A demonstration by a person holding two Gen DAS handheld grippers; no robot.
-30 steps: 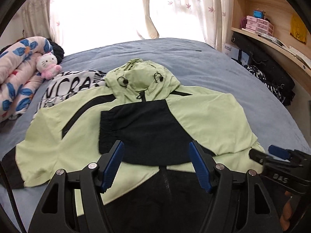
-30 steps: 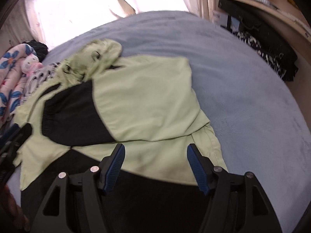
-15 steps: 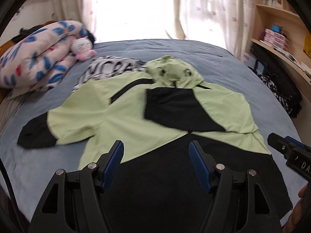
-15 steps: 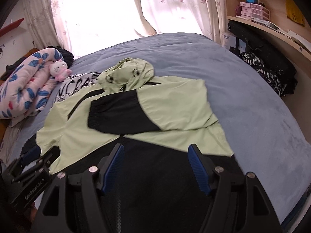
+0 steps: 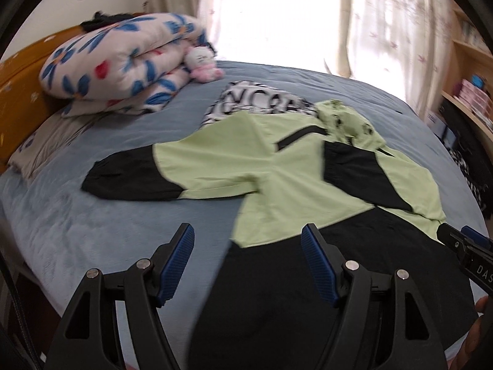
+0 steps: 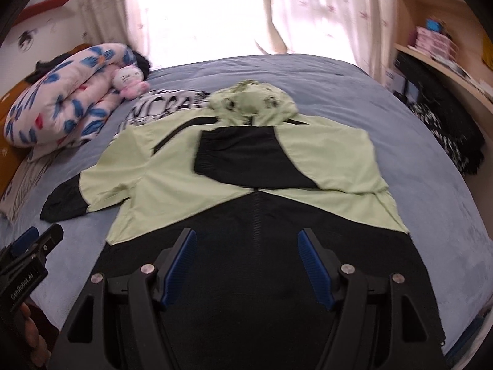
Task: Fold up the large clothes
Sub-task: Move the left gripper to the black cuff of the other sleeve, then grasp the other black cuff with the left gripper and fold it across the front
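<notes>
A light green and black hooded jacket (image 5: 277, 166) (image 6: 185, 185) lies flat, front up, on the blue bed (image 5: 92, 231). One sleeve is folded across the chest, its black cuff (image 6: 246, 160) below the hood (image 6: 252, 98). The other sleeve stretches out to the left and ends in a black cuff (image 5: 129, 178). My left gripper (image 5: 246, 246) hovers open over the jacket's lower left edge with nothing between its fingers. Above the black lower panel, my right gripper (image 6: 246, 240) is open and empty too. Each gripper shows at the edge of the other's view.
A rolled floral quilt (image 5: 117, 61) and a pink-and-white plush toy (image 5: 201, 61) sit at the bed's far left by an orange headboard. A black-and-white printed garment (image 5: 258, 101) lies under the jacket's shoulder. Shelves (image 6: 440, 52) and dark clothes (image 6: 446, 123) line the right.
Both grippers have drawn back from the jacket and swung left, so the whole jacket and its outstretched sleeve now show. Both stayed open and empty. The jacket has not moved.
</notes>
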